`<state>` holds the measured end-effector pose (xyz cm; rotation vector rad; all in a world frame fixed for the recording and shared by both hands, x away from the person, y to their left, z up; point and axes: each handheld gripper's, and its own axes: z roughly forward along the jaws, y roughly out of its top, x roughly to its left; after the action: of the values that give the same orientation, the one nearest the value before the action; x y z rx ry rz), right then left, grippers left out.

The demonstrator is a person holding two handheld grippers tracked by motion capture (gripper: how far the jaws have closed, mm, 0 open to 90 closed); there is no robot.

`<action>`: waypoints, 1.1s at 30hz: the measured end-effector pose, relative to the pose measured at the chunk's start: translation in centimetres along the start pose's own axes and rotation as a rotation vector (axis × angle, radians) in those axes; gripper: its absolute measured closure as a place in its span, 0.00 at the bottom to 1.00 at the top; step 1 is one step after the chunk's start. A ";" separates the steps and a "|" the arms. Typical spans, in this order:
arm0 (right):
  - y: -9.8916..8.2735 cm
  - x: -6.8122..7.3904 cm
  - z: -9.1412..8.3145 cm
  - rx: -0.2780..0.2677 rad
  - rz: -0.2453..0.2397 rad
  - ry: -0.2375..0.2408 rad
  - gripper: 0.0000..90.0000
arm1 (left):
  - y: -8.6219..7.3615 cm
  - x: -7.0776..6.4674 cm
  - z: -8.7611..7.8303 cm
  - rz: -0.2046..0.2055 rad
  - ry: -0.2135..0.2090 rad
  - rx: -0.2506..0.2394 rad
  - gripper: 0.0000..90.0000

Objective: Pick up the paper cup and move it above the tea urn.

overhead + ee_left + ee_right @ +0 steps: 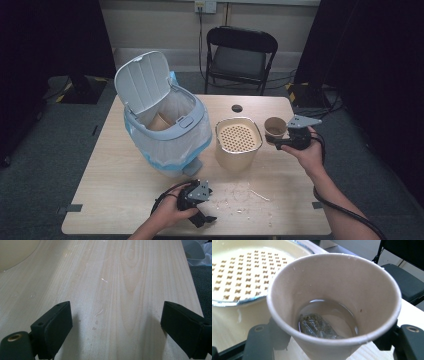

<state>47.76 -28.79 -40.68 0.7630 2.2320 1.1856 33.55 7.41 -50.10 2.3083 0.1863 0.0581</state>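
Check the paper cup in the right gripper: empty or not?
Not empty. The paper cup holds shallow liquid with a tea bag at its bottom.

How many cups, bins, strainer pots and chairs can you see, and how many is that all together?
Paper cups: 2, one held in the right tool with liquid and a tea bag inside, one lying in the bin.
Bins with a flip lid: 1
Strainer pots: 1
Folding chairs: 1
Total: 5
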 end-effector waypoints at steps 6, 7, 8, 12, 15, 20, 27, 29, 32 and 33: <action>1.0 -0.2 0.8 -0.004 -0.016 -0.026 0.35 | 0.0 0.0 0.0 0.002 0.000 -0.002 0.11; 1.2 -0.3 1.0 -0.006 -0.017 -0.028 0.35 | 0.0 0.0 0.0 -0.002 0.001 0.000 0.11; 1.3 -0.3 1.1 -0.002 -0.026 -0.034 0.35 | 0.0 0.0 0.0 0.001 0.000 0.003 0.11; 1.6 -0.6 1.4 0.008 -0.037 -0.041 0.35 | 0.0 0.0 0.0 0.002 0.000 0.003 0.11; 2.0 -0.9 1.6 0.016 -0.062 -0.048 0.35 | 0.0 0.0 0.0 -0.002 0.000 -0.002 0.11; 2.7 -1.3 1.9 0.007 -0.073 -0.062 0.35 | 0.0 0.0 0.0 -0.002 0.001 0.000 0.11; 3.6 -1.5 2.1 -0.001 -0.108 -0.092 0.35 | 0.0 0.0 0.0 0.002 0.003 -0.007 0.11; 3.7 -1.5 2.1 0.001 -0.114 -0.093 0.35 | 0.0 0.1 0.0 0.015 0.013 -0.003 0.11; 4.0 -1.6 2.2 -0.005 -0.124 -0.107 0.35 | 0.0 0.1 0.0 0.015 0.013 -0.004 0.11; 4.1 -1.6 2.2 -0.004 -0.129 -0.110 0.35 | 0.0 0.1 0.0 0.014 0.012 -0.003 0.11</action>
<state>51.36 -26.64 -38.02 0.6560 2.1533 1.0602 33.62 7.42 -50.05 2.3072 0.1762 0.0793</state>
